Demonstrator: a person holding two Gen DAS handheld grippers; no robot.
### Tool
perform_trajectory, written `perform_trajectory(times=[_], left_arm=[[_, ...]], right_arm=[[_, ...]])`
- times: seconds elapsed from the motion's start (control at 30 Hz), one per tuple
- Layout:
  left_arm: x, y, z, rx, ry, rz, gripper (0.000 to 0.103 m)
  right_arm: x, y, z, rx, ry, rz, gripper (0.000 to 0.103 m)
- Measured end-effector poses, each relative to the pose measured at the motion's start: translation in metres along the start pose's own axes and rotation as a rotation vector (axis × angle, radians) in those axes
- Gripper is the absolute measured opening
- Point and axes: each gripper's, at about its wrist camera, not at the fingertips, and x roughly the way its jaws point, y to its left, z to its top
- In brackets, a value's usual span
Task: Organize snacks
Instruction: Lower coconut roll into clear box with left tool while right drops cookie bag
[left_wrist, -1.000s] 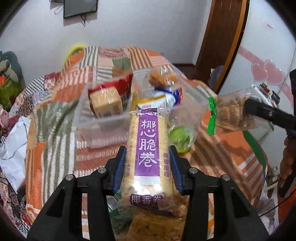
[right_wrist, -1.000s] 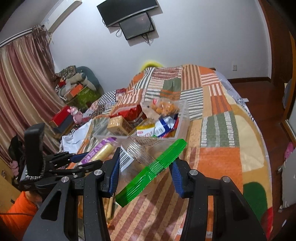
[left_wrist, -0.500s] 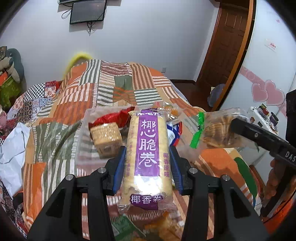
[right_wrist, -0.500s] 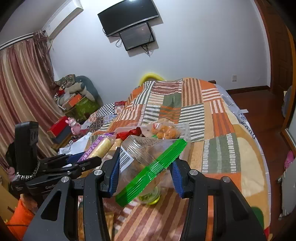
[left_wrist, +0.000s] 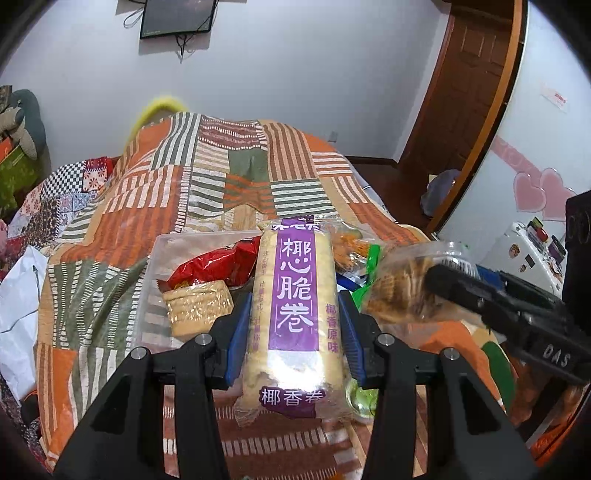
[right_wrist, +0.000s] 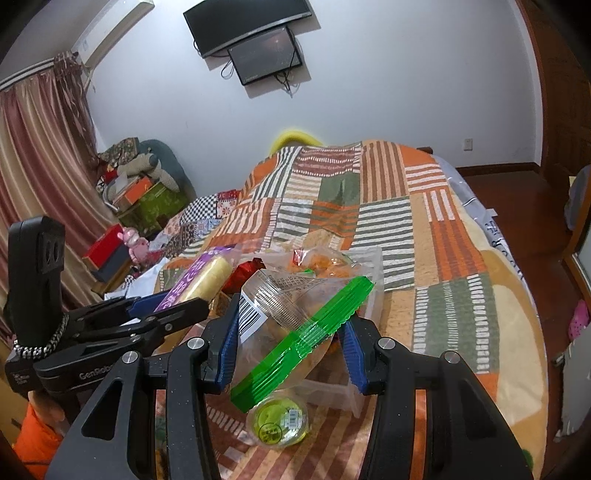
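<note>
1. Patchwork bedspread (right_wrist: 436, 236): carries the clear plastic bin (left_wrist: 155, 266), which already holds a red packet (left_wrist: 214, 264) and a biscuit block (left_wrist: 197, 304).
2. Left gripper (left_wrist: 295, 328): pinches the purple-labelled roll pack (left_wrist: 295, 310), long axis pointing ahead over the bin's near wall.
3. Right gripper (right_wrist: 288, 343): clamps the green-edged clear bag (right_wrist: 295, 325), held above the bin's near right corner; judged roughly equally close.
4. Green jelly cup (right_wrist: 279, 424): lies outside the bin, just before it.

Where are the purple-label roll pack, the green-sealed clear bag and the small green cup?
purple-label roll pack (left_wrist: 295, 295), left wrist view, purple label
green-sealed clear bag (right_wrist: 295, 343), right wrist view, green seal strip
small green cup (right_wrist: 277, 424), right wrist view, lid
</note>
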Motion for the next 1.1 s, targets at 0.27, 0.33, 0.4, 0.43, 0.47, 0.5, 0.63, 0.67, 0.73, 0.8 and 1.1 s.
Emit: perform_trajectory(times=[0.27, 0.33, 0.4, 0.43, 0.47, 0.5, 0.63, 0.67, 0.73, 0.8, 1.1], left_arm=[[0.026, 0.004, 0.004, -0.012, 0.042, 0.001, 0.045], [0.031, 0.005, 0.004, -0.013, 0.051, 0.004, 0.045], [0.034, 0.006, 0.003, -0.016, 0.057, 0.01, 0.045], [0.036, 0.007, 0.003, -0.021, 0.062, 0.012, 0.045], [0.038, 0.008, 0.003, -0.026, 0.068, 0.012, 0.045], [0.039, 0.009, 0.003, -0.029, 0.068, 0.011, 0.045], [0.041, 0.012, 0.003, -0.04, 0.065, 0.016, 0.045], [0.041, 0.012, 0.003, -0.042, 0.066, 0.018, 0.045], [0.042, 0.012, 0.002, -0.042, 0.069, 0.025, 0.046], [0.041, 0.011, 0.002, -0.038, 0.069, 0.036, 0.048], [0.011, 0.004, 0.004, -0.018, 0.002, 0.039, 0.062]], right_arm=[[0.022, -0.003, 0.0, 0.001, 0.065, 0.021, 0.045], [0.027, -0.002, 0.0, -0.006, 0.079, 0.018, 0.045], [0.031, -0.003, -0.002, -0.02, 0.092, 0.009, 0.045], [0.033, -0.002, -0.003, -0.029, 0.1, 0.008, 0.045], [0.035, -0.002, -0.003, -0.036, 0.104, 0.007, 0.045], [0.036, -0.002, -0.004, -0.043, 0.109, 0.008, 0.045], [0.037, 0.001, -0.008, -0.069, 0.121, 0.005, 0.047], [0.038, 0.002, -0.009, -0.077, 0.125, 0.001, 0.047], [0.038, 0.003, -0.011, -0.086, 0.132, -0.009, 0.047], [0.038, 0.003, -0.012, -0.088, 0.137, -0.018, 0.047], [0.013, 0.014, -0.011, -0.15, 0.08, -0.088, 0.061]])
